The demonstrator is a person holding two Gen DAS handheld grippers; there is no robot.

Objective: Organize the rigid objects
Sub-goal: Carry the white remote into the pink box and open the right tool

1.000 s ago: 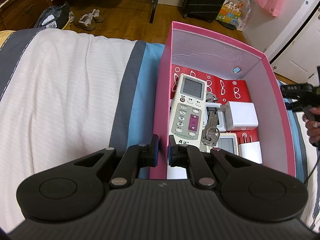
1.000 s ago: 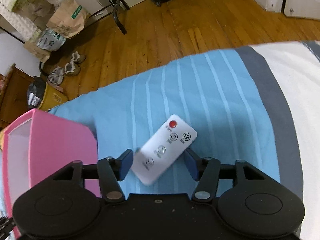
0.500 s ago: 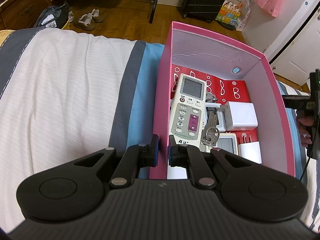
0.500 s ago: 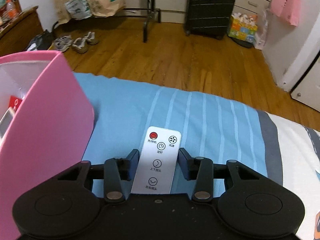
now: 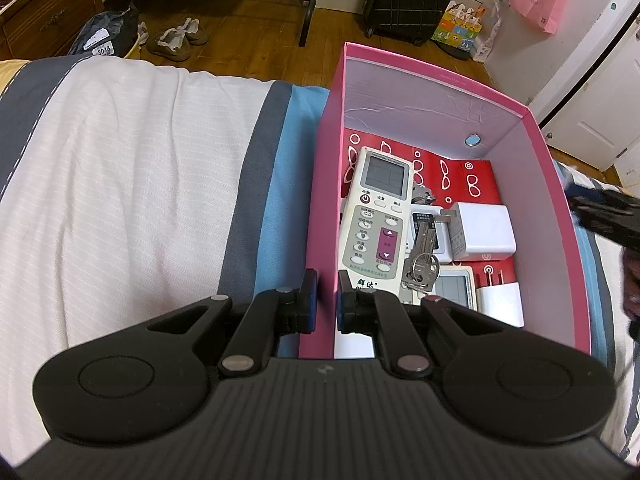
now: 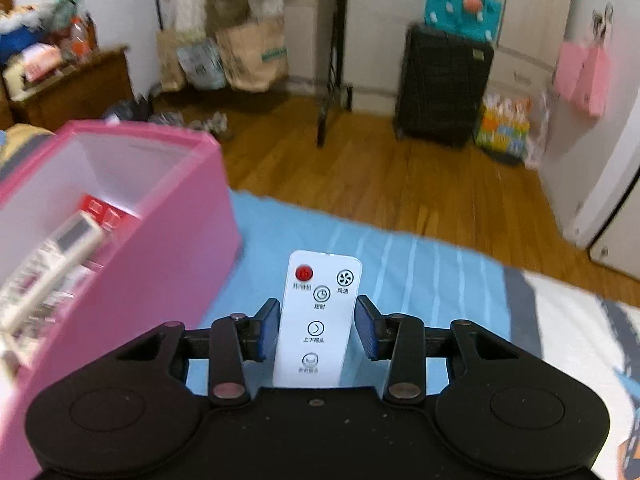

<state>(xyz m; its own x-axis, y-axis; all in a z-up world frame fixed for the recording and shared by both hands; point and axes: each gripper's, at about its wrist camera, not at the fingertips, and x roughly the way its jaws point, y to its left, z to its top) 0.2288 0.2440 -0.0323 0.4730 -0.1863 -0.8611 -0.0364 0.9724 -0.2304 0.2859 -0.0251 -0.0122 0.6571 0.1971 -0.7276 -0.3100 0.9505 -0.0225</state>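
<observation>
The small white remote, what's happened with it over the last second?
The right hand-held gripper closed on the small white remote, straightened it, and lifted it off the bed toward the pink box. The left hand-held gripper stayed clamped on the box wall.

Small white remote [image 6: 320, 316], red button; lifted beside pink box [image 6: 152, 248].
</observation>
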